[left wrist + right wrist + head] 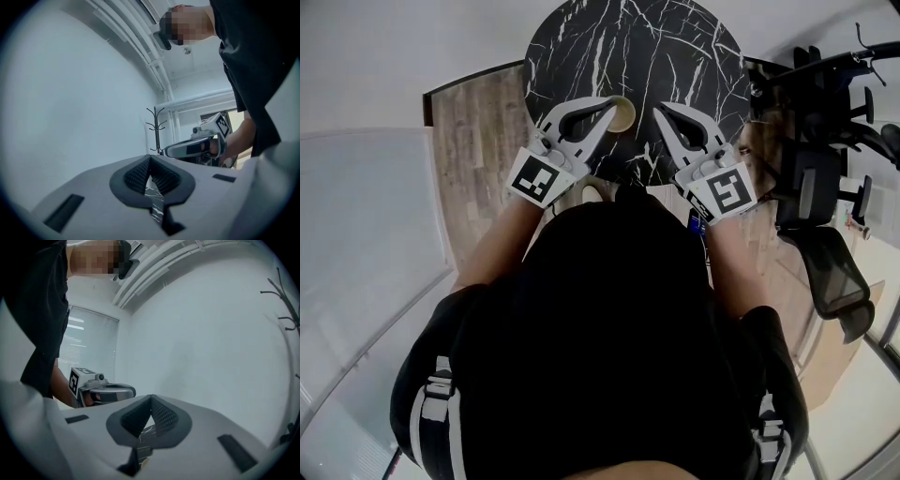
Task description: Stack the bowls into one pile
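Note:
A beige bowl (pixel 622 114) sits on the round black marble table (pixel 628 47), right beside the tip of my left gripper (pixel 612 102). A second pale rounded object (pixel 592 192), possibly a bowl, peeks out under that gripper near the table's front edge. My right gripper (pixel 660 112) hovers over the table to the right of the bowl. Both point level, with tips meeting and nothing between them. The left gripper view shows its shut jaws (pixel 150 160) and the right gripper (pixel 197 147) across; the right gripper view shows shut jaws (pixel 151 398) and the left gripper (pixel 101 392).
Black office chairs (pixel 820 187) crowd the right side of the table. A glass partition (pixel 366 234) runs along the left over wood flooring (pixel 473 141). A coat stand (pixel 155 126) stands by the white wall. The person's head and dark top hide the table's near edge.

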